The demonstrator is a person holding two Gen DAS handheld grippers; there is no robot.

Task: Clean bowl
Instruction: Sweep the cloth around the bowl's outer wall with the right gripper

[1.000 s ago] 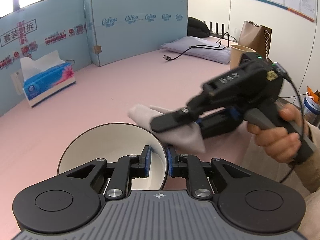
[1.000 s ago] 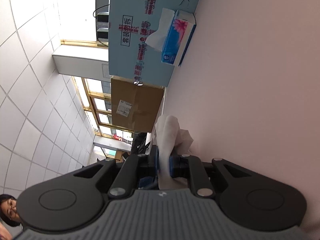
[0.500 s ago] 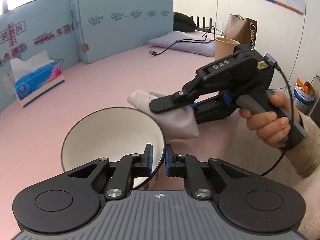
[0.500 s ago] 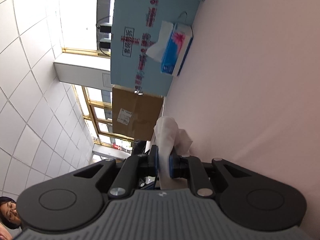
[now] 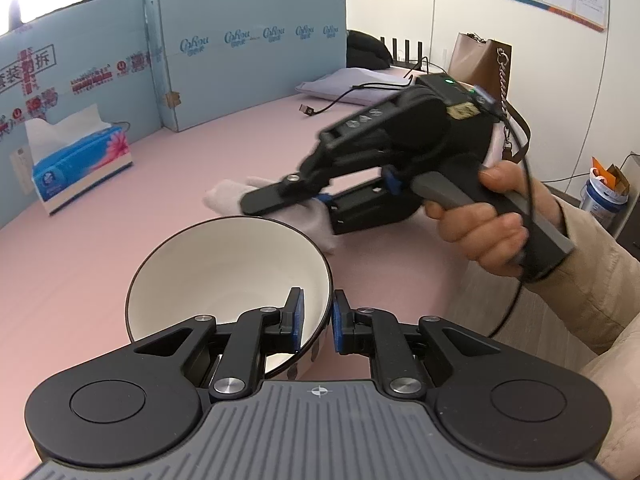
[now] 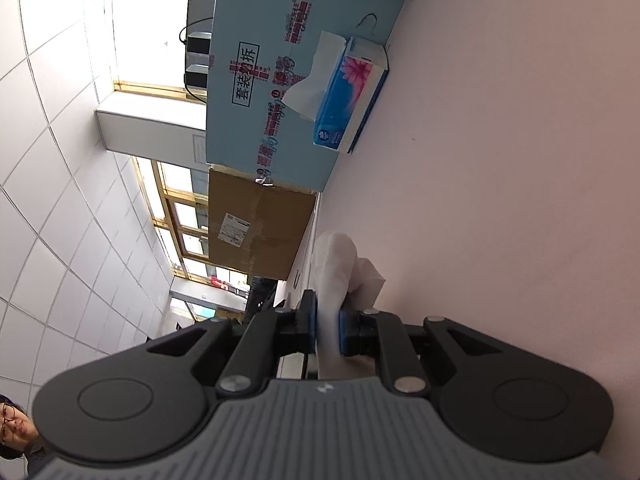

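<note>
In the left wrist view, the left hand-held gripper sits at lower centre, its two blue pads clamped on the near rim of the white bowl, one pad inside the wall and one outside. The bowl is tipped with its opening toward the camera, held above the pink table. Right of centre, the right hand-held gripper lies nearly level, rolled on its side and pointing toward the left of the frame, just beyond the bowl's far rim. A bare hand wraps its handle at the right, the wrist in a beige sleeve. This hand-held gripper is clenched on a pale cloth, which bunches past its fingers. The right wrist view shows the cloth pinched between blue pads. A tissue box stands on the table at upper left.
</note>
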